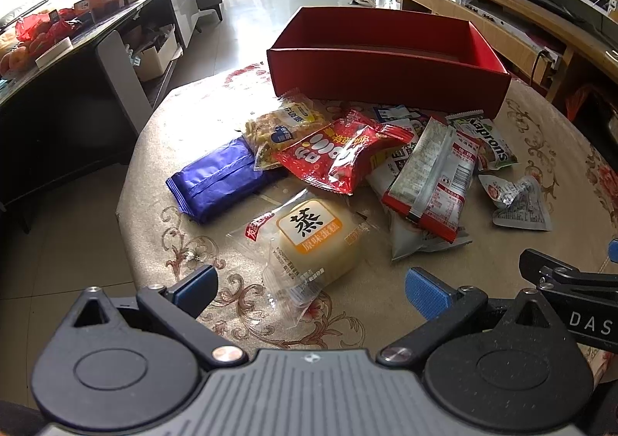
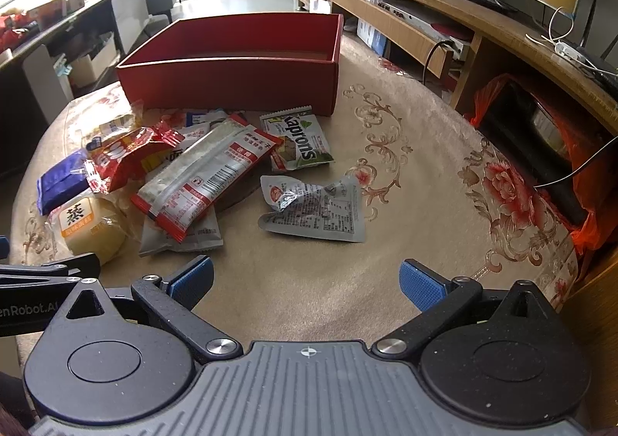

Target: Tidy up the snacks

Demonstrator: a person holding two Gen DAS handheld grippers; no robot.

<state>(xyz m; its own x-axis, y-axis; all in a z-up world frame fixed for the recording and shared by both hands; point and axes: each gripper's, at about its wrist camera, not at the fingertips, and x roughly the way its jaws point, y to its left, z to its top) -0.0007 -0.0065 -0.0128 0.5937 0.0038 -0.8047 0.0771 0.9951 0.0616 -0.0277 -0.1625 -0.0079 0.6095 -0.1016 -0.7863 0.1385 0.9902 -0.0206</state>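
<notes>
A red open box [image 1: 386, 76] [image 2: 231, 84] stands at the far side of the round table; its inside shows nothing. Several snack packs lie in front of it: a blue pack [image 1: 220, 177], a red bag [image 1: 343, 154] [image 2: 123, 157], a steamed cake in clear wrap [image 1: 313, 242] [image 2: 89, 227], a long red-and-white pack [image 1: 432, 181] [image 2: 204, 173], a green Kaprons pack [image 1: 490, 142] [image 2: 301, 142] and a crumpled silver pack [image 1: 517, 204] [image 2: 313, 208]. My left gripper [image 1: 309, 289] is open, just short of the cake. My right gripper [image 2: 305, 281] is open and empty, short of the silver pack.
The table wears a beige floral cloth [image 2: 386, 173]. A dark low cabinet [image 1: 77, 61] stands to the left. A wooden TV bench [image 2: 444, 11] runs along the right. An orange bag over a dark appliance [image 2: 540, 150] sits by the table's right edge.
</notes>
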